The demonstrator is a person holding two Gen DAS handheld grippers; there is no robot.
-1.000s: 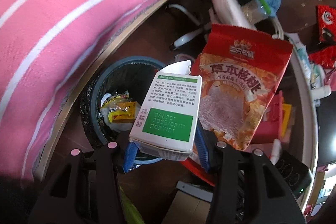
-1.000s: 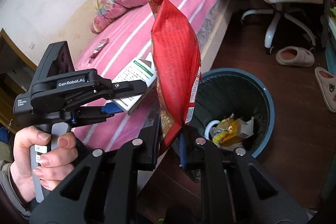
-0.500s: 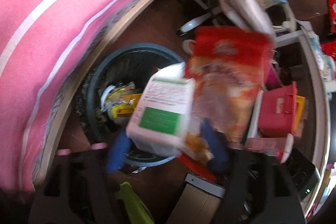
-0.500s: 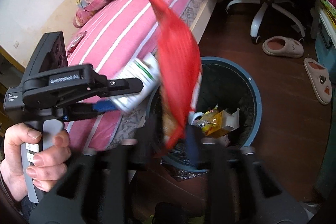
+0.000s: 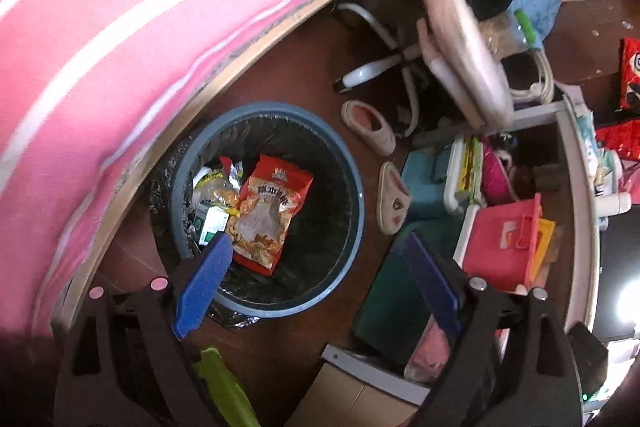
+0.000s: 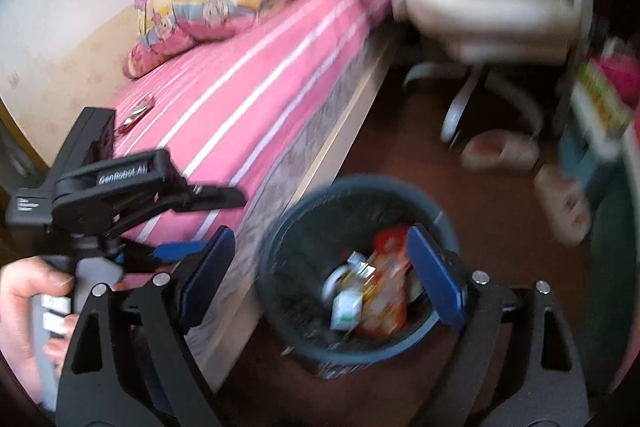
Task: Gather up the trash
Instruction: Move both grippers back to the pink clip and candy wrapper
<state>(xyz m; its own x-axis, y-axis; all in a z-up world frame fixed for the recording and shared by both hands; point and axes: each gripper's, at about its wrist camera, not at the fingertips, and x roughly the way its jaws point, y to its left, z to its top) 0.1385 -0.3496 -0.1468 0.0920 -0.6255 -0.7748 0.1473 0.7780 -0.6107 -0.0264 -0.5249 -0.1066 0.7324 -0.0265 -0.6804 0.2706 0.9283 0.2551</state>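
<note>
Trash has been dropped into the round blue bin (image 5: pixel 356 187), which stands on the dark floor close beside the pink striped bed (image 5: pixel 120 27), near enough to be reached from either side. Inside it, one red snack bag (image 5: pixel 268 215) lies flat on the black liner, and one small white-and-green carton (image 5: pixel 212 223) rests just left of it, against a few older yellow wrappers. Two slippers (image 5: pixel 370 127) are seen on the floor to the right of the bin. Both tools have just been opening and nothing is left between their jaws: the left gripper (image 5: pixel 316 287) and the right gripper (image 6: pixel 320 279) are spread wide above the bin, presumably so that each piece could fall in.
</note>
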